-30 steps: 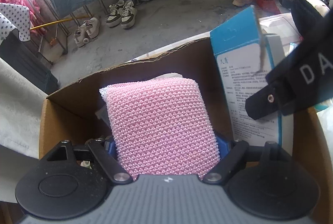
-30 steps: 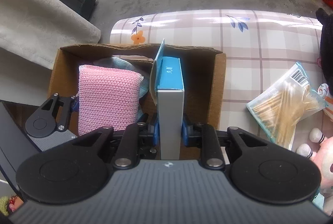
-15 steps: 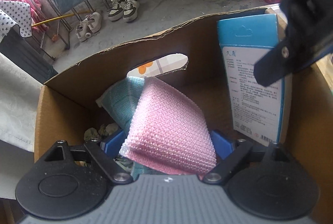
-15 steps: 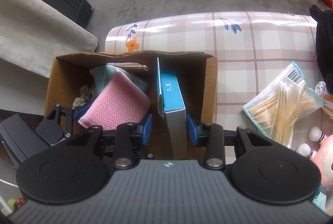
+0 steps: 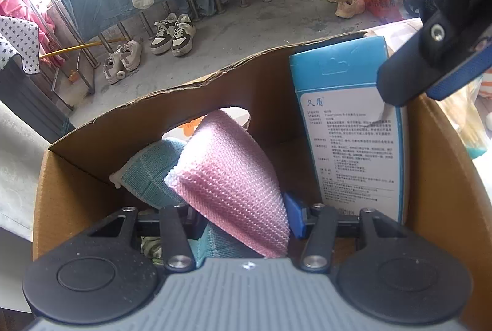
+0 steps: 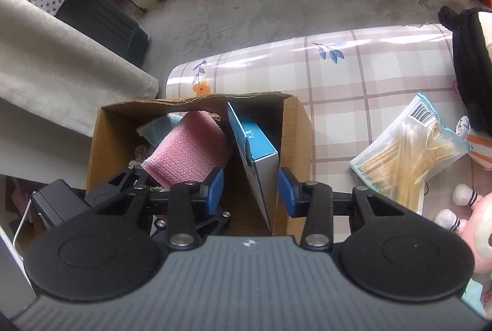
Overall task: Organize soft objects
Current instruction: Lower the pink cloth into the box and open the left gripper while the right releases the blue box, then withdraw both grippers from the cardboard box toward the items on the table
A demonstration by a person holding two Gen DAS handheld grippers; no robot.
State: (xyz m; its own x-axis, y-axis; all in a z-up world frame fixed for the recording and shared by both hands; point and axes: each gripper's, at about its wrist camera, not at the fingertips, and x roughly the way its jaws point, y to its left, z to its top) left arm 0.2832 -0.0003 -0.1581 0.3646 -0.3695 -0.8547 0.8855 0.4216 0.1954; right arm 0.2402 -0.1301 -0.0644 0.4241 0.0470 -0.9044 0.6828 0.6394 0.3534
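Sitting at the edge of a checked, flower-printed table (image 6: 369, 79), an open cardboard box (image 6: 95, 146) holds everything gathered so far. The tallest item inside is a blue and white carton (image 5: 347, 128), standing on end and leaning against the box's right wall. Beside it, in the middle of the box, a pink knitted cloth (image 5: 227, 177) lies tilted, its upper corner poking up towards a torn hole in the far wall. A teal cloth (image 5: 147, 171) lies partly under the pink one, on its left. Some small crumpled scraps sit in the bottom left corner, too dim to make out.

The left gripper (image 5: 243, 217) reaches down into the box; its jaws have just been closing, and the lower end of the pink cloth now sits pinched between them. The right gripper (image 6: 250, 189) hangs above the box with its jaws spread, one blue pad on each side of the carton and clear of it.

Outside the box, on the table, lie a clear bag of cotton swabs (image 6: 406, 155) and some plush toys (image 6: 470, 208).
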